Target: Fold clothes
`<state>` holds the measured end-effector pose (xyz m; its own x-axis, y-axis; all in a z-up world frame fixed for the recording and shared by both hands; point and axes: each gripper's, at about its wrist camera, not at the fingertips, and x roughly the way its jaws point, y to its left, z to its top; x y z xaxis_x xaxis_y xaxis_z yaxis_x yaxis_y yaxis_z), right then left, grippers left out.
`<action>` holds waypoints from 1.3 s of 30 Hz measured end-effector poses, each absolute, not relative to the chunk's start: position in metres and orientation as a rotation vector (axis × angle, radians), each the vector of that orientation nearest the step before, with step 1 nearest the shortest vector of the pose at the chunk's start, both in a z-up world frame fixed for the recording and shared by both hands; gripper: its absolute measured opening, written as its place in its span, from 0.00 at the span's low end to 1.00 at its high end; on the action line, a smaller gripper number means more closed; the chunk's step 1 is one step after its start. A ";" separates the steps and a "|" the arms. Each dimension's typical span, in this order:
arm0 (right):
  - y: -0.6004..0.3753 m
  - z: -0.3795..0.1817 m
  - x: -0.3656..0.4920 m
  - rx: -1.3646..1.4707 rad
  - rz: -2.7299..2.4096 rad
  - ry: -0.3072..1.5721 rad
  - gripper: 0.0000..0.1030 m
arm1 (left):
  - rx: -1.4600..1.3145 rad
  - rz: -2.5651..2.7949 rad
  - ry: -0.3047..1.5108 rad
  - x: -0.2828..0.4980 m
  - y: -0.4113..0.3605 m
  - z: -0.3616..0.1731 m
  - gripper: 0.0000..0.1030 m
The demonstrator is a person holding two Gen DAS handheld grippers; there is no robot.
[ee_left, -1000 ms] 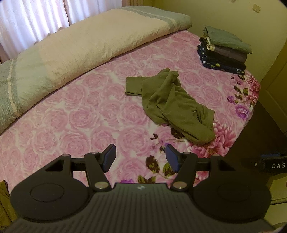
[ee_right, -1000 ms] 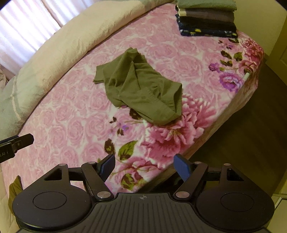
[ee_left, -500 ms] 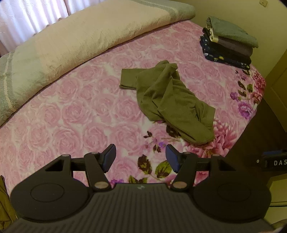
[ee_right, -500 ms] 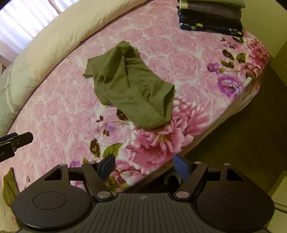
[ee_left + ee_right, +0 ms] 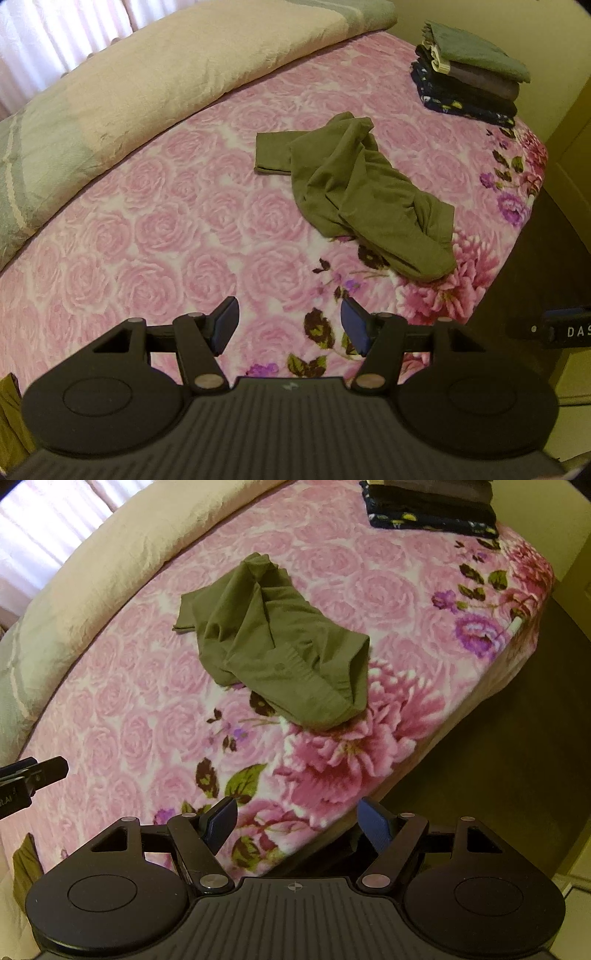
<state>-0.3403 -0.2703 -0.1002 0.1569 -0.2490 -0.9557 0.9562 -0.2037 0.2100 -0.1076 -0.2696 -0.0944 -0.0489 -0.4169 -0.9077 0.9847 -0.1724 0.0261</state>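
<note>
As the released left gripper dips closer toward the crumpled olive-green cotton shirt on the rose-patterned bed, the right gripper hangs likewise released; folding hasn't begun.

A bed under a pink rose-print blanket fills the room. Along its far side lies a long cream and pale green quilt roll, and behind that hang white curtains lit by daylight. Past the bed's far corner rises a yellowish wall. Dark floor lies beside the bed's near edge.
</note>
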 end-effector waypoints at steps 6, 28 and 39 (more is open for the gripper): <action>-0.263 -0.117 -0.347 1.328 -1.394 0.701 0.73 | 1.032 -1.540 0.801 -0.102 -0.277 -0.112 0.56; -0.388 -0.296 -0.468 1.449 -1.448 0.382 0.73 | 0.843 -1.446 0.890 -0.132 -0.426 -0.236 0.56; -0.423 -0.334 -0.476 1.435 -1.265 0.338 0.38 | 0.566 -1.541 0.950 -0.117 -0.544 -0.297 0.62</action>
<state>-0.4757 -0.4229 -0.3339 0.3805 -0.4316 -0.8179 0.7821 -0.3217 0.5337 -0.1170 -0.5435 -0.2967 -0.2027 -0.5725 -0.7945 0.9670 0.0109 -0.2546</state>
